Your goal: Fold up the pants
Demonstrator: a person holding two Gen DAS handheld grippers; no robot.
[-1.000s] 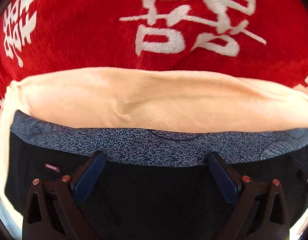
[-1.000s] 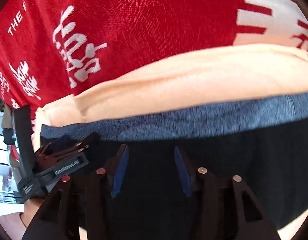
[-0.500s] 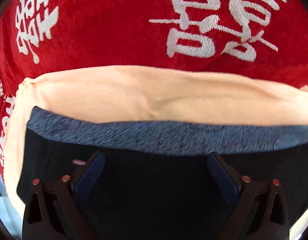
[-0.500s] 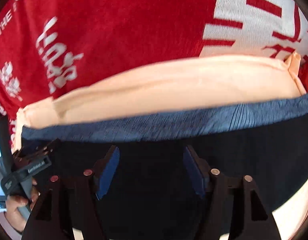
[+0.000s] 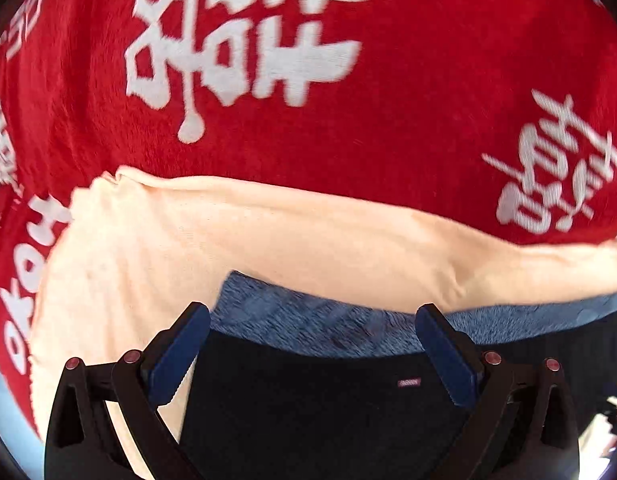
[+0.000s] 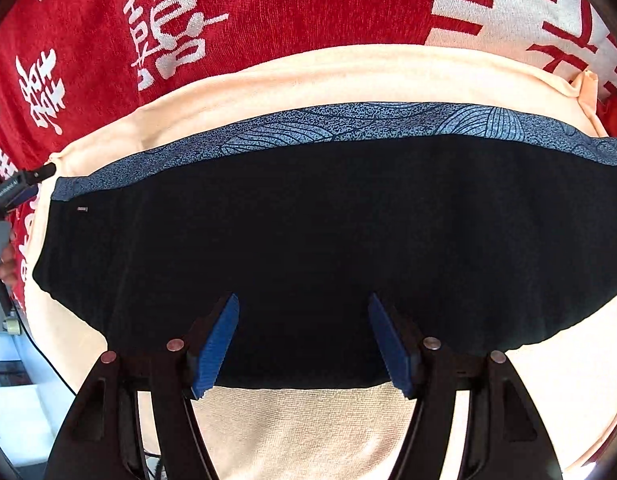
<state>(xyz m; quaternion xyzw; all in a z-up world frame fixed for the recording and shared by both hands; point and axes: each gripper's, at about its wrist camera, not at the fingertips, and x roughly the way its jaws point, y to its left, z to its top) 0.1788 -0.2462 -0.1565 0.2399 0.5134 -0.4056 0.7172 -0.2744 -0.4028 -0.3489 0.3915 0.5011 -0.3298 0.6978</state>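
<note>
Lying on a cream towel (image 6: 308, 432), the black pants (image 6: 328, 232) are spread wide, with their patterned blue band (image 6: 348, 124) along the far edge. Under the towel there is a red blanket (image 6: 288, 4) with white characters.

From the left wrist camera, the left gripper (image 5: 316, 344) is wide open and has hold of nothing. Its left finger (image 5: 176, 354) is over the towel, just beside the left edge of the pants (image 5: 316, 408), and its right finger is over the black cloth near the band (image 5: 308, 320). This view shows only the left end of the pants, close up and somewhat blurred, with the towel (image 5: 268, 240) beyond the band and the blanket (image 5: 408, 120) behind it. A small label (image 5: 409, 383) sits on the black cloth near the right finger.

The right wrist camera shows what the other one does not: almost the whole pants from the left end to the right end, and the near edge, where the towel comes out again. The right gripper (image 6: 304, 340) is also well open and empty, both fingers over the black cloth close to the near edge. At the far left of this view the tip of the left gripper (image 6: 16, 192) is seen just beside the left end of the band; from here I cannot tell how its jaws stand. The same small label (image 6: 81, 209) shows there as a tiny mark.
</note>
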